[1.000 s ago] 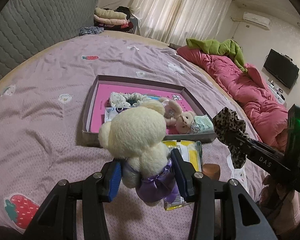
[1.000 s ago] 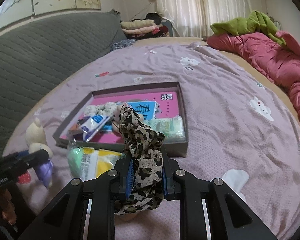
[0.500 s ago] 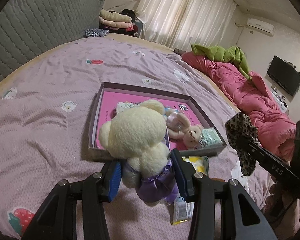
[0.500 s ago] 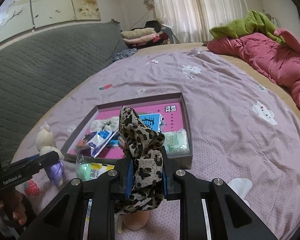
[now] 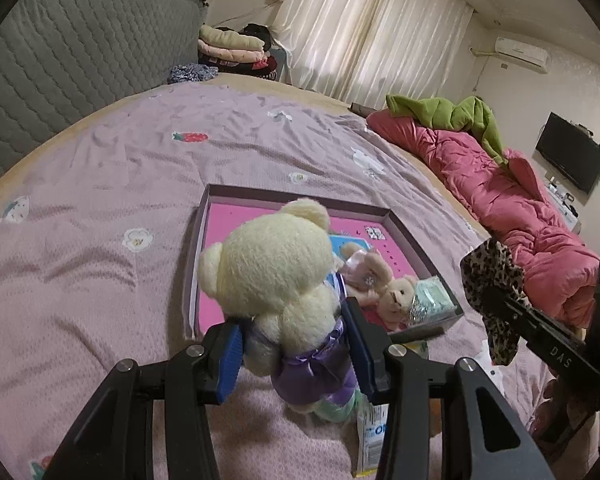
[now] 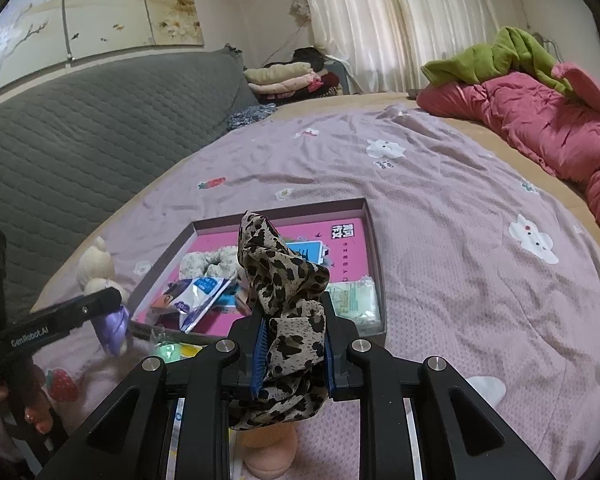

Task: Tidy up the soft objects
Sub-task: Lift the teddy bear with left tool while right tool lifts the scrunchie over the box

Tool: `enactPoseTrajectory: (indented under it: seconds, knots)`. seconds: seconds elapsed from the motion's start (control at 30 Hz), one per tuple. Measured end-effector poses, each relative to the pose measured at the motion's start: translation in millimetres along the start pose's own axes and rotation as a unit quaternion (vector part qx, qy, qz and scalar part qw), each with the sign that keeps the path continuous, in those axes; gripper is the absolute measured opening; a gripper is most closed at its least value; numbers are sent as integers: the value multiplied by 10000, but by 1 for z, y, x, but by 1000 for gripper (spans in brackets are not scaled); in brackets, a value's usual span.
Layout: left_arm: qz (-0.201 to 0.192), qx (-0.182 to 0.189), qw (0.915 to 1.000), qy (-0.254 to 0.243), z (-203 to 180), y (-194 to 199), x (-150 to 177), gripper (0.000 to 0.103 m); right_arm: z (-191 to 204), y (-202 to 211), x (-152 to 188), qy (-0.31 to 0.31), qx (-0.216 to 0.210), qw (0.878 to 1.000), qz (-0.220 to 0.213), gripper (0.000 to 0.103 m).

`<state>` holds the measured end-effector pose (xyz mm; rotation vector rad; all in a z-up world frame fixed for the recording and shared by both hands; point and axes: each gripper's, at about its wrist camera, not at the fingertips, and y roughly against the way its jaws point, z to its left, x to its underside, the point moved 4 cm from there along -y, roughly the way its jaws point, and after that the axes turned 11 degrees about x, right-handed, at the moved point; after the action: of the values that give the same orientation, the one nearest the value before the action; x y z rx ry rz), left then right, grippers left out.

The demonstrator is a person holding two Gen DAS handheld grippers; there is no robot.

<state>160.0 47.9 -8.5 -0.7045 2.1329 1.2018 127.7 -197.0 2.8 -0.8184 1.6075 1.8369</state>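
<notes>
My left gripper [image 5: 294,334] is shut on a cream teddy bear [image 5: 274,268] in a purple dress and holds it above the bed, just in front of the shallow pink-bottomed box [image 5: 412,236]. My right gripper [image 6: 294,334] is shut on a leopard-print scrunchie [image 6: 284,280], also raised before the box [image 6: 374,240]. The scrunchie shows at the right of the left wrist view [image 5: 494,280]; the bear shows at the left of the right wrist view [image 6: 96,268]. In the box lie a small bunny doll [image 5: 376,280], a white scrunchie [image 6: 208,262], a tissue pack [image 6: 356,298] and a snack packet [image 6: 198,294].
A yellow-green packet [image 6: 170,350] and a tan round object [image 6: 268,452] lie on the purple bedspread [image 5: 100,208] below the grippers. A pink quilt [image 5: 512,200] with a green garment [image 5: 448,110] is at the right. A grey padded headboard [image 6: 80,128] is at the left. Folded clothes [image 5: 232,46] are far back.
Both grippers have risen and tilted back, so the box sits lower and farther in view. Each still holds its object.
</notes>
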Motion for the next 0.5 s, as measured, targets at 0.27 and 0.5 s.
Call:
enactPoseTrajectory:
  seconds: [0.27, 0.5]
  knots:
    - [183, -99, 9998, -38, 3, -13, -3, 47, -2, -10, -7, 44, 18, 10000, -34, 22]
    - [235, -123, 9996, -121, 2, -21, -5, 47, -3, -13, -14, 24, 1, 10000, -97, 22]
